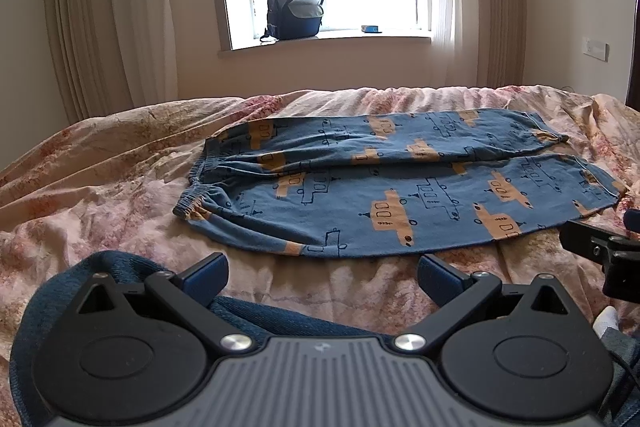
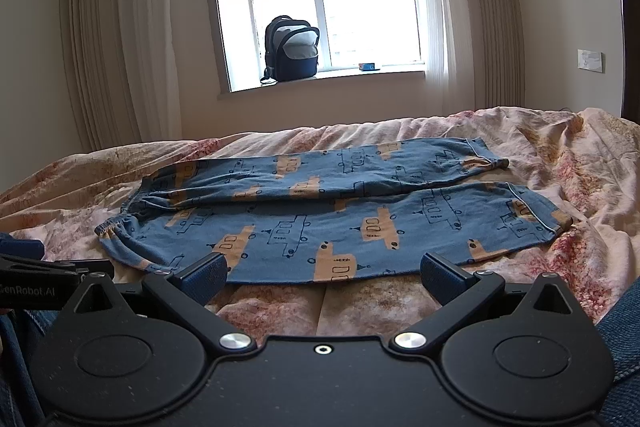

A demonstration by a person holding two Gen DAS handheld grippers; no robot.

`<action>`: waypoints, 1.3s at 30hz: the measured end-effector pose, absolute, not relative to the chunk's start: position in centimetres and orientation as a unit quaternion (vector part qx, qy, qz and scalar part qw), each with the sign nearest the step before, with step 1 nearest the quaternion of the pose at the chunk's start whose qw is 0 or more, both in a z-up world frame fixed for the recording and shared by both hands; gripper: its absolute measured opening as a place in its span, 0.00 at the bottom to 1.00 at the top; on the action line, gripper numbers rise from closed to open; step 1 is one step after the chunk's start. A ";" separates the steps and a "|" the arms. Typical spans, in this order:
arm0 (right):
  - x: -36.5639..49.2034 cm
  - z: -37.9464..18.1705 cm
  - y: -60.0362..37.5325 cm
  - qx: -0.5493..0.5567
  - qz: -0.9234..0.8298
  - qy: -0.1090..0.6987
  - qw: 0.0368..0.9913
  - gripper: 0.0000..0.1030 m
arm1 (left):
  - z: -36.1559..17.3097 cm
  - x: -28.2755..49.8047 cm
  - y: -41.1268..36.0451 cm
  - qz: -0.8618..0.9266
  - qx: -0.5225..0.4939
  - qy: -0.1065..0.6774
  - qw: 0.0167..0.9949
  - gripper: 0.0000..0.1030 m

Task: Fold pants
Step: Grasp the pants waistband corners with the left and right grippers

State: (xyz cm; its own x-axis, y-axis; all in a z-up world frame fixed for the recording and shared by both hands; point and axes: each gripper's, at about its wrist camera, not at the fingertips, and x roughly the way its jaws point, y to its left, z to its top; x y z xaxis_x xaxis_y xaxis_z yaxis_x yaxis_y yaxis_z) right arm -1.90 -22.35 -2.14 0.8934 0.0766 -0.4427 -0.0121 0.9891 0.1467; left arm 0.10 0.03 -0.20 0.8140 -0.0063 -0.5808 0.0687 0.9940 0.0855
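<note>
Lying spread flat across the bed, the pants show no fold yet: both legs run side by side from the elastic waistband at the left to the hems at the right, the far leg slightly separated from the near one toward the cuffs. The cloth is fairly smooth, with some gathering only near the waistband. By the look of it, the task is at its very start, and every fold is still to be made.

The left gripper hovers over the bedcover just short of the near edge of the pants, its jaws spread wide and holding nothing. The right gripper is likewise released, jaws wide apart, poised at the near edge of the near leg; whether its fingertips touch the cloth cannot be told. In the left wrist view, part of the right gripper shows at the right edge, near the hem end.

What is left, most likely: laying one leg over the other lengthwise, then bringing hems toward waistband once or twice. A backpack sits on the far windowsill, well apart from the work.
</note>
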 end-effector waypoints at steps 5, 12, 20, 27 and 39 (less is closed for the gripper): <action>-1.6 -2.3 -22.3 0.077 0.031 0.245 0.966 1.00 | -0.1 0.8 -0.2 -0.027 0.054 0.319 0.946 1.00; 0.0 -1.4 -23.5 0.112 0.051 0.273 0.954 1.00 | 1.1 2.7 -0.7 -0.056 0.060 0.318 0.945 1.00; 6.4 0.7 -25.6 0.110 0.100 0.296 0.944 1.00 | 5.1 12.9 4.5 -0.074 -0.089 0.331 0.937 1.00; 15.9 0.1 -26.5 0.054 0.112 0.351 0.928 1.00 | 2.9 26.2 11.3 -0.091 -0.160 0.417 0.890 1.00; 38.6 -3.9 -23.8 -0.140 0.237 0.354 0.894 1.00 | -2.0 39.9 10.8 -0.242 0.117 0.328 0.906 1.00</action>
